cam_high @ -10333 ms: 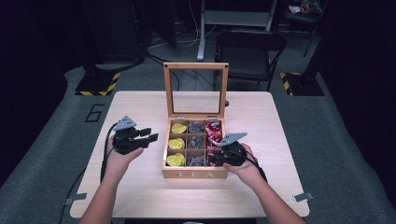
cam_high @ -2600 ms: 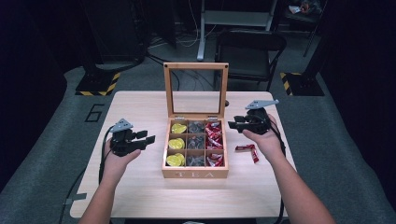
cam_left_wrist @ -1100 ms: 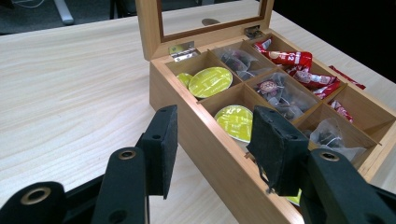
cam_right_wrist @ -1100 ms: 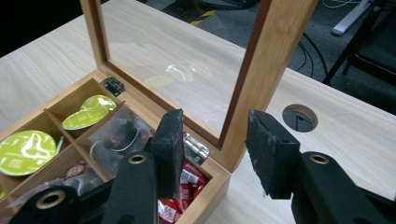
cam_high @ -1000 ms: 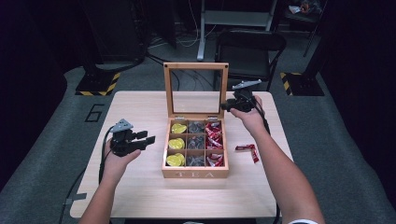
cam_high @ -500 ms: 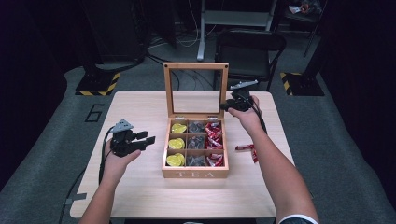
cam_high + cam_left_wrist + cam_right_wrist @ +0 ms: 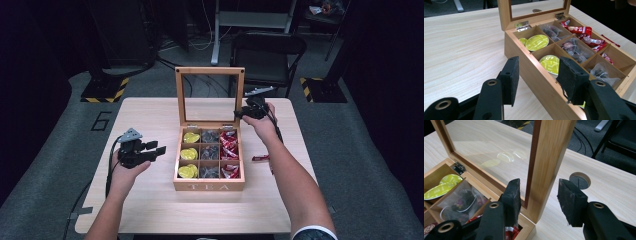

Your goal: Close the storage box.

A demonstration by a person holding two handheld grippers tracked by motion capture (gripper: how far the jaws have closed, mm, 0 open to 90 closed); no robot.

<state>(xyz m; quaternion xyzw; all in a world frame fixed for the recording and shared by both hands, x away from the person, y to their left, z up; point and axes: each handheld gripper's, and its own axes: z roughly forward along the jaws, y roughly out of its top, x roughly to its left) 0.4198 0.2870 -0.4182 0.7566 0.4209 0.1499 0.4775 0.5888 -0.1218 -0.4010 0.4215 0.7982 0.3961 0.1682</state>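
At the box's (image 7: 210,155) far right corner, the right gripper (image 7: 539,192) is straddling the raised lid's (image 7: 549,157) side rail, jaws open and unclamped, probably needing to close there, while the left gripper (image 7: 536,77) is idling open.

A light wooden rectangular desk (image 7: 150,210) carries an open wooden tea box (image 7: 209,186), which stands near the desk's middle with its glass-paned lid upright at the far side. A small red sachet (image 7: 260,158) lies flat on the desk just right of the box. A round cable hole (image 7: 579,180) is cut into the desk behind the lid.
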